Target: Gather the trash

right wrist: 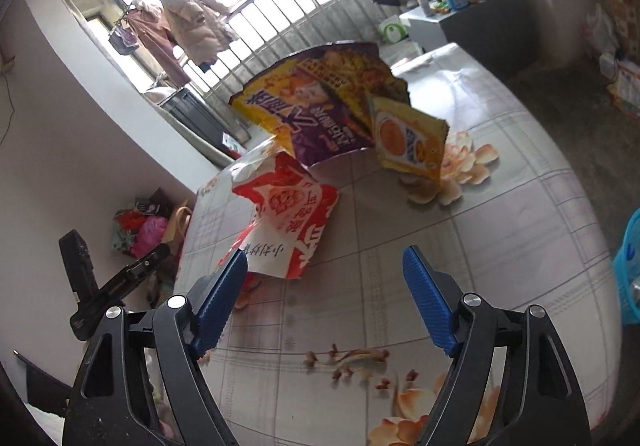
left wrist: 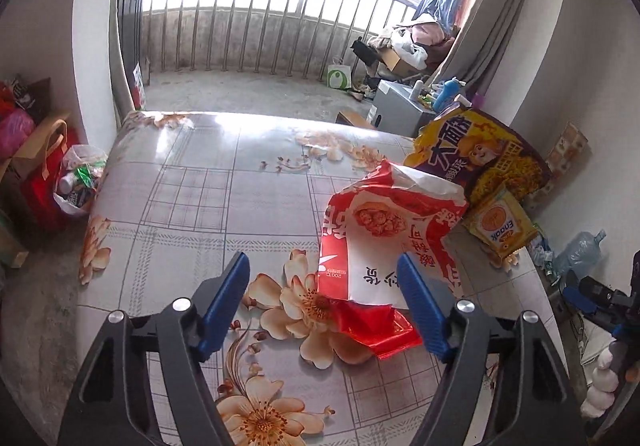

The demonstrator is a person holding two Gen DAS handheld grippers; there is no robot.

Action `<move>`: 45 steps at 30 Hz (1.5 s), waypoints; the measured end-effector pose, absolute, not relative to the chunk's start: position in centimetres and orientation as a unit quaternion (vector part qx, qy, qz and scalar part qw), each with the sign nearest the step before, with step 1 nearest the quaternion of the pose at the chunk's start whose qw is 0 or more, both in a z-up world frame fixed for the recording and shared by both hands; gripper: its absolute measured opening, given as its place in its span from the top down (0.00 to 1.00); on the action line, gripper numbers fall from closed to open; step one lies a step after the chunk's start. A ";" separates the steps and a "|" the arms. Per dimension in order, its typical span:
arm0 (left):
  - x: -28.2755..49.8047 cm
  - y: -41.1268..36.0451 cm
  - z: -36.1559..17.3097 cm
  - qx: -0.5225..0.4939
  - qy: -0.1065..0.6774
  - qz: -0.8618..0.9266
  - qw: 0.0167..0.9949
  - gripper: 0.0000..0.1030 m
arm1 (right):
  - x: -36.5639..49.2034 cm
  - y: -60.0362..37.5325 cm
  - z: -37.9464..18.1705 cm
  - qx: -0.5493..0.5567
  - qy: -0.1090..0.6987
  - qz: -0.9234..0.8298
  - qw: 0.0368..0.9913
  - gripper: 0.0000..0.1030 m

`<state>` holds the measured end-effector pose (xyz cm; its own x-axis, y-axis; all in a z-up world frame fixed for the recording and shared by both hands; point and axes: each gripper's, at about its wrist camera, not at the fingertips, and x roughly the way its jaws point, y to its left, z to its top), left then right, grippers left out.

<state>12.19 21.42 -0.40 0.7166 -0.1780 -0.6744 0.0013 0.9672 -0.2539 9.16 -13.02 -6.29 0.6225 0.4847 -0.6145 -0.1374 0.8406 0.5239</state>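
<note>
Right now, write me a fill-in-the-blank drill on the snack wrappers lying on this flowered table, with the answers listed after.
1. The wrapper closest to the left tongs is the ____ and white bag.
2. The largest wrapper, the purple and yellow bag, lies ____ from both tongs than the red one.
3. The small yellow packet overlaps the edge of the ____ bag.
4. Between the pads of the right tongs there is only the bare ____.

Answers: red; farther; purple and yellow; tablecloth
</note>
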 end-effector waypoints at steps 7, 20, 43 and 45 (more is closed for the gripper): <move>19.0 21.8 -4.7 -0.171 0.445 -0.092 0.875 0.49 | 14.2 -9.0 -10.5 0.243 0.464 0.187 0.831 0.36; 20.0 19.8 -8.4 -0.174 0.506 -0.146 0.832 0.86 | 17.4 -6.0 -13.4 0.236 0.525 0.198 0.794 0.79; 5.8 8.7 -6.1 -0.086 0.516 -0.345 0.779 0.46 | 5.7 -21.5 -8.5 0.264 0.466 0.055 0.843 0.46; 5.8 9.4 -5.2 -0.074 0.496 -0.330 0.799 0.44 | 3.9 -21.4 -7.9 0.248 0.468 0.072 0.845 0.46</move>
<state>5.81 9.43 -5.20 0.2888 -0.6019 -0.7445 0.4542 0.7707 -0.4469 3.85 -21.41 -7.86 0.5512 0.3530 -0.7560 0.1109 0.8671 0.4857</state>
